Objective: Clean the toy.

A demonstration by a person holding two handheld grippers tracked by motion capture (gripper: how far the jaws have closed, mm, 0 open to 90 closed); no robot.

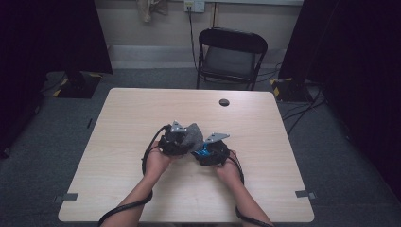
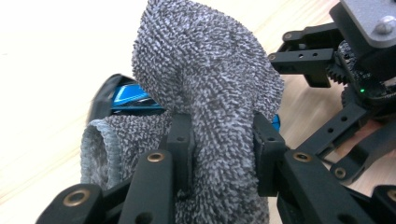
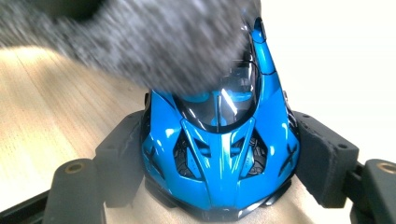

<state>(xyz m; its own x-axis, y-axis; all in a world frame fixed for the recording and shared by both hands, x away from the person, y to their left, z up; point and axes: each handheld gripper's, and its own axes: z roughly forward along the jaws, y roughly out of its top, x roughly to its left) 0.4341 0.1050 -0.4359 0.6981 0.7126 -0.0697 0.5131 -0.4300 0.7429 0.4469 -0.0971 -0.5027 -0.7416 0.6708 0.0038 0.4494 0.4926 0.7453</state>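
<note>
The right hand-held gripper (image 3: pixel 219 163) is clamping a blue toy car (image 3: pixel 219 154) between its jaws, steadying it over the counter (image 1: pixel 118 142). The left hand-held gripper (image 2: pixel 223 144) is pinching a grey cloth (image 2: pixel 205 84), pressing it onto the car just ahead, seemingly wiping it. A chair (image 1: pixel 231 56) is standing well beyond, obstructing nothing.

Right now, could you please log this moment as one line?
left gripper: shut on grey cloth | right gripper: shut on blue toy car | cloth over car | above table
</note>
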